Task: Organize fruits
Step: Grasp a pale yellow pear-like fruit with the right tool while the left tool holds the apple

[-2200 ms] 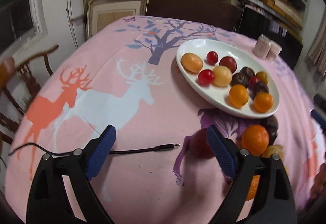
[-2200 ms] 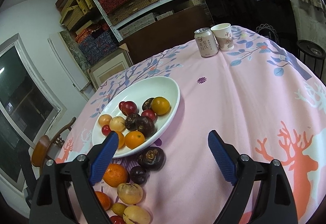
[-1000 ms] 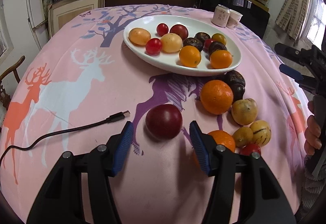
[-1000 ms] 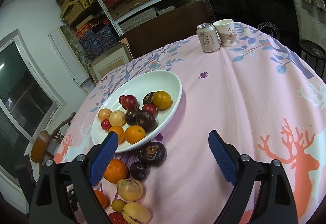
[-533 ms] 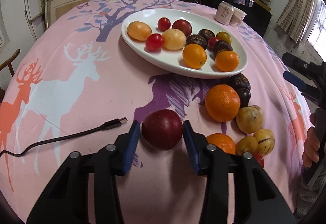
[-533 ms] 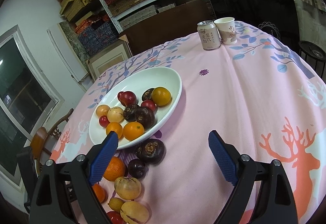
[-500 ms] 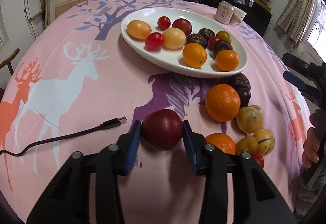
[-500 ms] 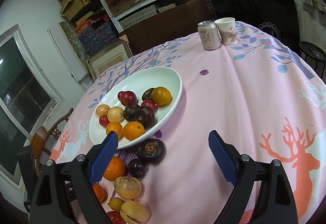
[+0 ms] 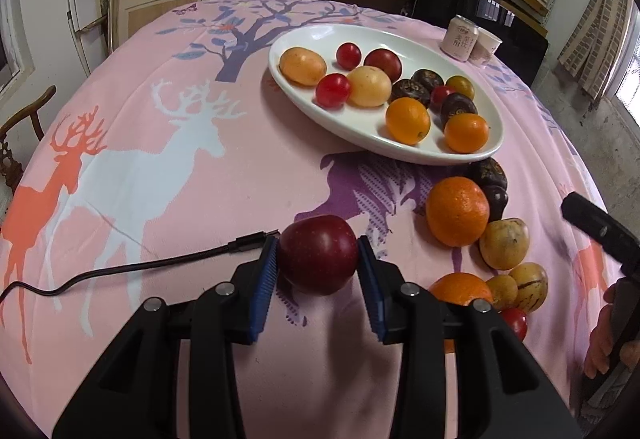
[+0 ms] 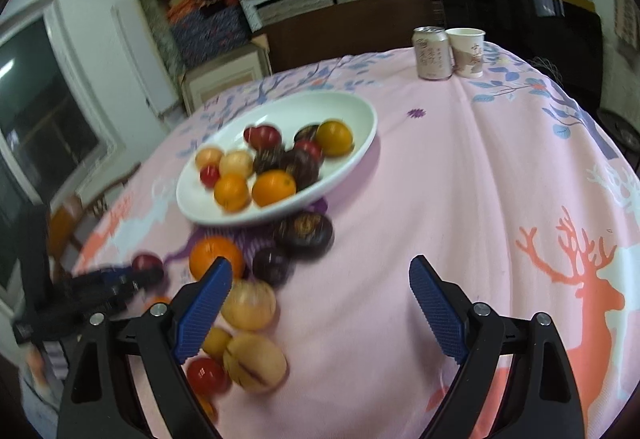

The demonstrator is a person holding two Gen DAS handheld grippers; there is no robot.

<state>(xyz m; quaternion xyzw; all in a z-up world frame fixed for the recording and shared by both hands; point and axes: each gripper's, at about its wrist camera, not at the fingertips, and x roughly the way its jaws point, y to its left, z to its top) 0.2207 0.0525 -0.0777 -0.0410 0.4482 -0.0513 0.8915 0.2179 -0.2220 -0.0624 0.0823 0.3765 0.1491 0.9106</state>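
Left gripper (image 9: 318, 261) is pinching a dark red apple (image 9: 318, 254) between its blue pads (image 9: 266, 279); both pads are pressing on the apple's sides. The jaws have just been closing in, and the apple is sitting squarely between them. Apple is on the near side of the white plate (image 9: 352, 123), well apart from it, over the pink tablecloth (image 9: 200, 179). Cannot tell whether it is resting on the cloth or just clear of it.

Plate is holding a mix of fruit: small oranges, red tomatoes, pale yellow fruit, dark purple round fruit. Just beside the plate's near rim, loose fruit is lying in a curved row on the cloth: a dark purple fruit (image 9: 488, 173) touching the rim, a big orange (image 9: 457, 211) next to it, then yellow striped fruit (image 9: 504, 243), a second orange (image 9: 460, 289) and a small red tomato (image 9: 514, 321) farthest from the plate.

A black cable (image 9: 120, 271) is trailing across the cloth, its plug end lying just left of the apple, well short of the plate.

Right gripper (image 10: 320, 303) is hovering with jaws spread wide, nothing between them. It is sitting on the near side of the plate, its left pad (image 10: 204, 309) overlapping the loose fruit row in view. Right wrist view is motion-blurred.

Beyond the plate, a drink can (image 10: 432, 53) and a paper cup (image 10: 468, 51) are standing side by side, touching or nearly so.

A person's fingers (image 9: 600, 335) are showing at the right edge of the left wrist view.
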